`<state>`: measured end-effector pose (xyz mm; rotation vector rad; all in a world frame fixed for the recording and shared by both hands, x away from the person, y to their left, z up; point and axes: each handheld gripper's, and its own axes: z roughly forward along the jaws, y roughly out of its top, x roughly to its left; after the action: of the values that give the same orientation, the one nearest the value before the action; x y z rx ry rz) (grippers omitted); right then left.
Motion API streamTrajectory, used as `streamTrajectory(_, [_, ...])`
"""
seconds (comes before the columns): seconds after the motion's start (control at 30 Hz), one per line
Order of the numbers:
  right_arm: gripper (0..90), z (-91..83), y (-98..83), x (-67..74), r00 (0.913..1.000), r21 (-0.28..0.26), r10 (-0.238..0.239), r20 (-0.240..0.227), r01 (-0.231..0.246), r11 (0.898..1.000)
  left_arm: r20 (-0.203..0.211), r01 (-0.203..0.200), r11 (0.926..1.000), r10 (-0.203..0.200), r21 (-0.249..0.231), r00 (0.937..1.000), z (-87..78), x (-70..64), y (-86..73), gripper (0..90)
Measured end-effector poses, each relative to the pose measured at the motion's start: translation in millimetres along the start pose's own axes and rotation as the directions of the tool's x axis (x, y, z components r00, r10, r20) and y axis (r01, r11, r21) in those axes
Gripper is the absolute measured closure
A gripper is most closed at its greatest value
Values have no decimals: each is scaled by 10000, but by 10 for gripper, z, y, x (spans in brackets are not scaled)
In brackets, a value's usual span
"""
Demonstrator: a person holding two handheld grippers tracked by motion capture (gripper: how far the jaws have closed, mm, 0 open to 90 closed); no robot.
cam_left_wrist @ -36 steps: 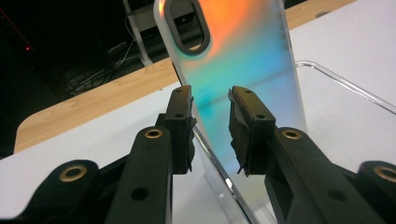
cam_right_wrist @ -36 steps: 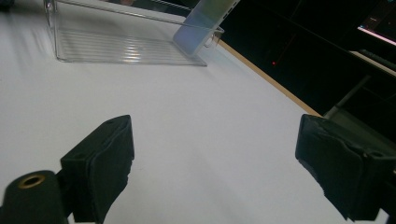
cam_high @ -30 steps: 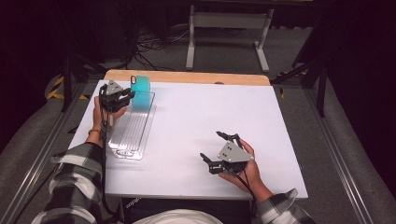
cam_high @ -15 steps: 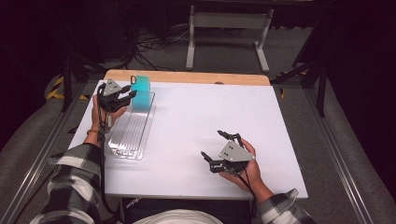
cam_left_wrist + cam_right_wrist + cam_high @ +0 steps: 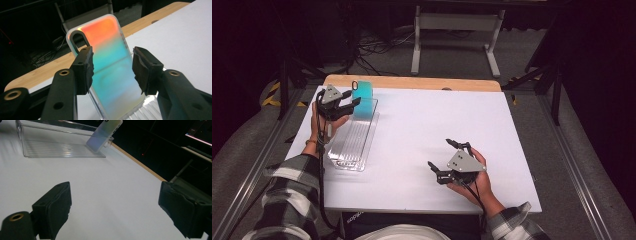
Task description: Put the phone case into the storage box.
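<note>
Left tool [image 5: 112,72]: jaws just opening, apart beside the phone case [image 5: 110,67], no longer pressing it.
Phone case: propped upright in clear tray [image 5: 349,145].
Right tool [image 5: 451,161]: jaws apart, nothing between them.

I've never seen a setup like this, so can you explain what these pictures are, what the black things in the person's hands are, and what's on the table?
A person sits at a white table holding a hand-operated grasping tool in each hand; there is no robot arm. The high view looks down from above. The other two pictures come from cameras riding on each tool, looking along its two black jaws.

The left tool is at a clear plastic tray. An iridescent phone case stands leaning at the tray's far end. The jaws have just been opening: they stand either side of the case, and the pads look clear of it, so it seems released.

The right tool waits over bare table, jaws wide open, holding nothing.
</note>
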<state>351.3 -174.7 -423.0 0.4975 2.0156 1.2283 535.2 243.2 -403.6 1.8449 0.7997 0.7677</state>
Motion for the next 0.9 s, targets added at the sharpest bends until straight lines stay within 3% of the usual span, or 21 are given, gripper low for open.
streamTrajectory(0.67, [116,1,-3,-17,9999,37,125,49,-125,9999,93,118,9996,-116,-254,9999,-153,-77,-2,401])
streamTrajectory(0.9, [116,-2,-6,-19,9998,17,177,62,-178,9998,136,106,9996,-102,-268,9999,-186,-96,-1,318])
